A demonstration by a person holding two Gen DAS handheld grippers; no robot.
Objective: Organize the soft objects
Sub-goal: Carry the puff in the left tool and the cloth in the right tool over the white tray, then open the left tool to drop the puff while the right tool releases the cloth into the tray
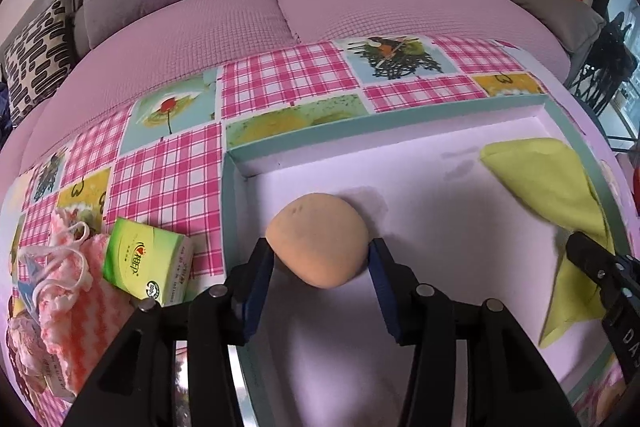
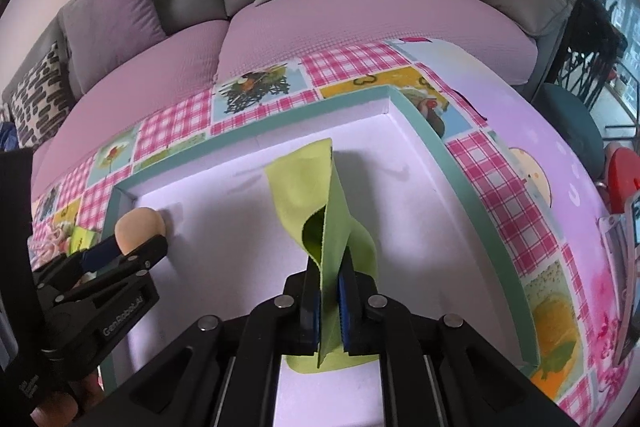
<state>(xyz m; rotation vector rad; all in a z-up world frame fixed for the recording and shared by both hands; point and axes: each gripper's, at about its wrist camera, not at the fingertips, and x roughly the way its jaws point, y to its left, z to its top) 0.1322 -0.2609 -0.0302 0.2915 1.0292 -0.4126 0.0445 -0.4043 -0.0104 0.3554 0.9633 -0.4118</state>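
Observation:
An egg-shaped orange sponge (image 1: pixel 316 235) sits between the blue pads of my left gripper (image 1: pixel 320 247), which is shut on it just above the white floor of a shallow teal-rimmed box (image 1: pixel 360 131). The right wrist view shows the same sponge (image 2: pixel 138 221) in the left gripper (image 2: pixel 136 239) near the box's left wall. My right gripper (image 2: pixel 328 263) is shut on a yellow-green cloth (image 2: pixel 304 187). The cloth stands up in a fold from the pads and drapes onto the box floor toward the far right corner. In the left wrist view the cloth (image 1: pixel 548 179) lies at the right beside one right-gripper finger (image 1: pixel 580 247).
Left of the box, a green tissue pack (image 1: pixel 144 263) and a pink-and-white knitted pouch (image 1: pixel 68 287) lie on the pink checked tablecloth (image 1: pixel 168 179). A pink-covered sofa (image 1: pixel 240 19) with grey cushions runs behind the table. A red object (image 2: pixel 620 179) stands at the far right.

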